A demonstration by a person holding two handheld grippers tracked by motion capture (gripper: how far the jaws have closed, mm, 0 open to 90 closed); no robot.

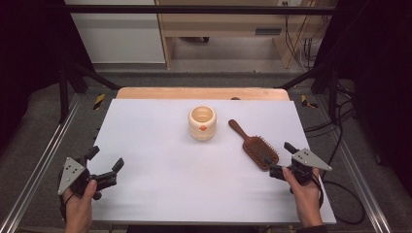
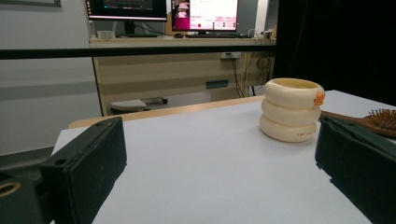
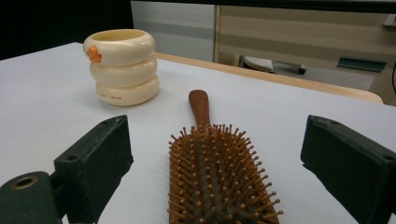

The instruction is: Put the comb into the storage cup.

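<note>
In the right gripper view, the brown wooden bristled hairbrush (image 3: 219,177) runs off the bottom edge, so its head's near end is cut away. In the left gripper view, that brush is cut by the right edge and partly hidden behind a jaw. Small lettering on the cream ringed ceramic cup (image 2: 292,109) is too tiny to read.

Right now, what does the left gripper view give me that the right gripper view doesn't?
The left gripper view alone has two lit monitors on a desk beyond the table, and its open fingers frame bare table. The right gripper view alone has the hairbrush's bristle face lying bristles up between its own open fingers, handle pointing away. Both share the cream ringed cup with its orange mark, the wooden hairbrush and the white table.
</note>
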